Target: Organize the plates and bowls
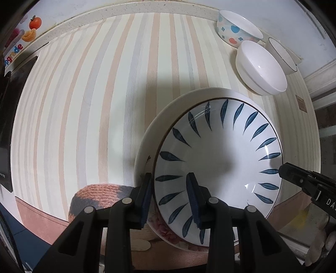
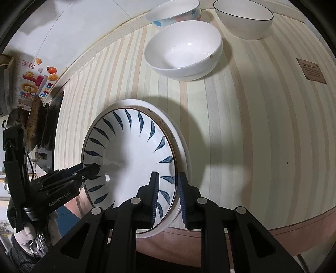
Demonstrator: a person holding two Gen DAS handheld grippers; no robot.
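A white plate with blue leaf marks point(image 1: 220, 151) lies on top of a flowered plate point(image 1: 166, 229) and a plain white plate point(image 1: 168, 111). The stack hangs over the front edge of the striped table point(image 1: 84, 105). My left gripper point(image 1: 169, 175) is shut on the stack's left rim, one finger inside the blue-leaf plate and one outside. My right gripper point(image 2: 168, 173) is shut on the opposite rim of the blue-leaf plate point(image 2: 130, 151). Each gripper also shows in the other's view: the right gripper point(image 1: 294, 178) and the left gripper point(image 2: 90, 170).
Three bowls stand at the back of the table: a plain white bowl point(image 2: 184, 50), a black-rimmed bowl point(image 2: 243, 19) and a bowl with blue and red spots point(image 2: 174, 12). A woven stool point(image 1: 98, 197) sits below the table's front edge. Dark pans point(image 2: 35, 124) stand at the left.
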